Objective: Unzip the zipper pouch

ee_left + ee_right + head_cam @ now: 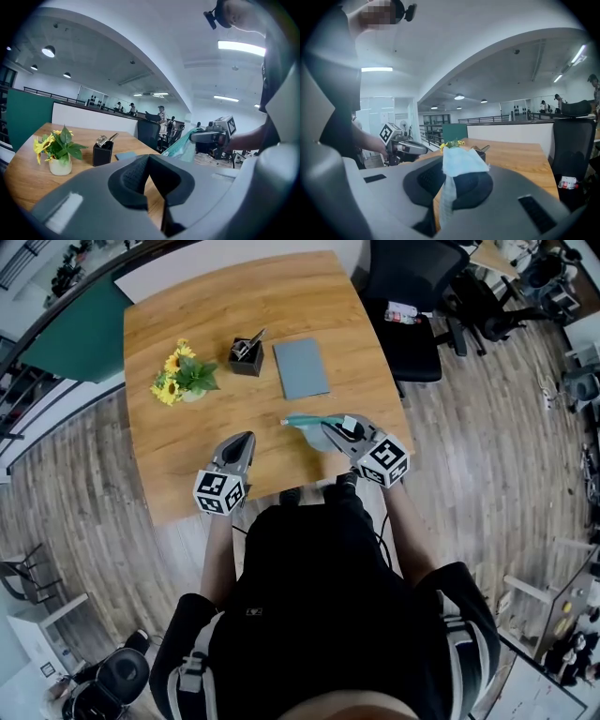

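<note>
While the head view has your right gripper point(325, 431) clamped on one end of the soft teal fabric zipper pouch point(302, 421) over the wooden table point(187, 324), the left gripper view shows your left gripper point(149, 164) closed and empty. In the right gripper view the pouch droops, likely light and limp, so pinch its free end taut.

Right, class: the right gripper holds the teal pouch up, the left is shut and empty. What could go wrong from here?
The right gripper pinches only a narrow edge of the pouch; a pull on the zipper might drag it out of the jaws.
The pouch hangs unsupported above the table, so it may swing rather than unzip.
The left gripper, shut and apart from the pouch, may grab fabric: the zipper pull cannot be made out.
</note>
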Motion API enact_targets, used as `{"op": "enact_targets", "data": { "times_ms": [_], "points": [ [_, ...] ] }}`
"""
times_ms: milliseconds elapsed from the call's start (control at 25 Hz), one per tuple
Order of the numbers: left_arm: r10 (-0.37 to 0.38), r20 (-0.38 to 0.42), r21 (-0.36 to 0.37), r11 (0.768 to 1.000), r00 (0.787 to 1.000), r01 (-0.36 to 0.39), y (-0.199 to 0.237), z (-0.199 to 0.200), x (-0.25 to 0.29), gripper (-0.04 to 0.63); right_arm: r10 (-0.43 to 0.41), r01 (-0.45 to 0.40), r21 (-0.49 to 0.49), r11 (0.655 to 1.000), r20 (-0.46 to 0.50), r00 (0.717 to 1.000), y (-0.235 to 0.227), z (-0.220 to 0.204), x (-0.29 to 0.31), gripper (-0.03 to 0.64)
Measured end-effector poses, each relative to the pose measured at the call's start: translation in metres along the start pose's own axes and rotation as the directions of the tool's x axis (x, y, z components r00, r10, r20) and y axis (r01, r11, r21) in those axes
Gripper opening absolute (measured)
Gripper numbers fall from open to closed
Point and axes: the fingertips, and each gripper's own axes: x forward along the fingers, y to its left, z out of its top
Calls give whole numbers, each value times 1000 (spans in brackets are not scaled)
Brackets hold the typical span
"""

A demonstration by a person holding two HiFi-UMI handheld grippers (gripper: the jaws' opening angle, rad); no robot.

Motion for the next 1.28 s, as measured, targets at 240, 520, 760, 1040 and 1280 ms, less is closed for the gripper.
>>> {"op": "enact_targets", "data": {
  "times_ms": [240,520,760,1040,1280],
  "points": [
    [-94,-1,13,995,996,94,-8,-1,6,37,54,-59,58,997,83,995,6,19,0,31],
    [-231,-25,73,970,973,232,-32,1,19,189,158,-174,113,978,139,978,20,42,4,31],
    [-276,-17,101,956,961,276,-43,11,29,230,254,-270,114,956,135,958,33,48,8,31],
    [-316,14,115,943,949,312,-46,23,29,220,286,-309,143,940,162,944,34,53,13,31],
    [-344,14,102,934,939,341,-51,21,28,181,294,-322,162,933,173,940,34,50,16,31]
  ]
}}
